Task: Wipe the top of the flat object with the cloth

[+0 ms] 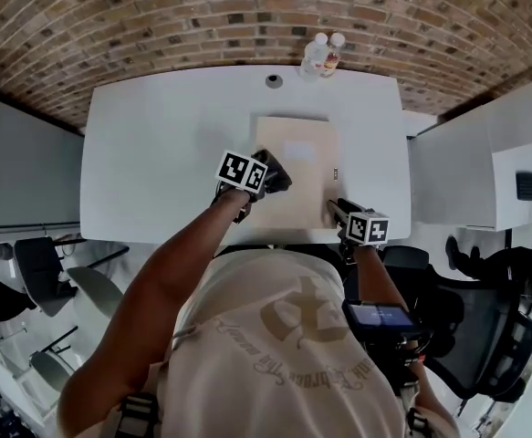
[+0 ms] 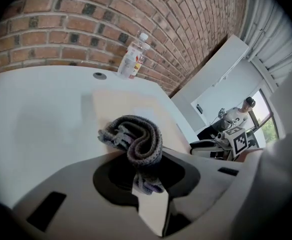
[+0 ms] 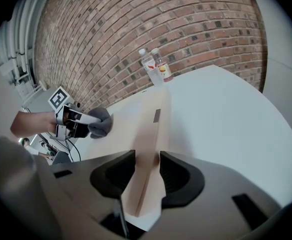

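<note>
A flat beige board [image 1: 297, 158] lies on the white table [image 1: 156, 153]. My left gripper [image 1: 273, 177] is shut on a rolled grey cloth [image 1: 278, 173], which rests at the board's left edge. The left gripper view shows the cloth [image 2: 138, 139] bunched between the jaws over the board [image 2: 120, 104]. My right gripper [image 1: 337, 210] is at the board's near right corner. In the right gripper view the jaws [image 3: 147, 170] clamp the board's edge [image 3: 146, 119], and the left gripper's cloth [image 3: 101, 121] shows at the left.
Two plastic bottles [image 1: 323, 55] stand at the table's far edge by the brick wall, beside a round cable hole [image 1: 274, 80]. A white cabinet [image 1: 485, 172] stands to the right. Office chairs [image 1: 485, 318] sit near the table's front.
</note>
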`<state>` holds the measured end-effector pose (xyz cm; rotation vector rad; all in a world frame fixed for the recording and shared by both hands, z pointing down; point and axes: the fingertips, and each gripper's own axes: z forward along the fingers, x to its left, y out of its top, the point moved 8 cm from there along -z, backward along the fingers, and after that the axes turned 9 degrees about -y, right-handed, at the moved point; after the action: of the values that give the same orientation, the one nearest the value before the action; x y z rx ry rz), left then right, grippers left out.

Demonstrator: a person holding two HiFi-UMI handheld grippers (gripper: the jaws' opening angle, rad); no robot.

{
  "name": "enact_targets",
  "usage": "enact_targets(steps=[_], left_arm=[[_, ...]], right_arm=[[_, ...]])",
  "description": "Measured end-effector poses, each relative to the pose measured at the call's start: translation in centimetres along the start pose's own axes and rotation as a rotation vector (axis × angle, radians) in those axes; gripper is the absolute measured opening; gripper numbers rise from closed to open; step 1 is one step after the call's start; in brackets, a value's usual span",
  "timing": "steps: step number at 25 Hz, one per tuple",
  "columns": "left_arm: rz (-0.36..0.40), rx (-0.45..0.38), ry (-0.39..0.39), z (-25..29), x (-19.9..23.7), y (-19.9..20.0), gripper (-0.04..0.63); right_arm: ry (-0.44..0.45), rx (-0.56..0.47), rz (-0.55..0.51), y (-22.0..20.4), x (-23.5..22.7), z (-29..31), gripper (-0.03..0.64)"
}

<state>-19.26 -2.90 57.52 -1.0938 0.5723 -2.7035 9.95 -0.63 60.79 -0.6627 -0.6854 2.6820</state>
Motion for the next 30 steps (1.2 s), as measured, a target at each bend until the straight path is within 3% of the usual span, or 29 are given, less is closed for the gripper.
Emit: enact_targets(steps=[7, 11, 14, 19, 22, 25, 30], left_arm=[[-0.062, -0.053, 0.016, -3.5, 2.0, -2.3, 0.106], [-0.131, -0.083, -0.014, -4.6, 2.7, -3.5, 0.106], [-0.139, -0.110, -0.018, -4.9, 2.4, -3.8, 0.106], [-0.147, -0.157, -0.023, -5.4, 0.9, -3.9, 0.106], [-0.148, -0.160, -0.046, -4.7, -0.8, -3.9, 0.106], [-0.134, -0.141, -0.074, -2.9, -2.9, -3.8, 0.106], [-0.089, -0.081, -0.119, 0.6, -7.1, -3.4, 0.106]], right_arm=[[-0.033, -0.009, -0.014, 0.1, 0.3, -0.3, 0.166], [-0.048, -0.009, -0.020, 0.1, 0.6, -0.3, 0.166], [-0.039, -0.010, -0.036, 0.1, 0.5, -0.3, 0.166], [0.032, -0.013, -0.021, 0.5, 0.3, -0.5, 0.166], [0.128, -0.037, 0.092, 1.2, -0.7, -0.7, 0.167], [0.167, -0.060, 0.170, 2.6, -2.3, -0.4, 0.167], [0.183, -0.041, 0.109, 5.6, -3.7, 1.1, 0.167]])
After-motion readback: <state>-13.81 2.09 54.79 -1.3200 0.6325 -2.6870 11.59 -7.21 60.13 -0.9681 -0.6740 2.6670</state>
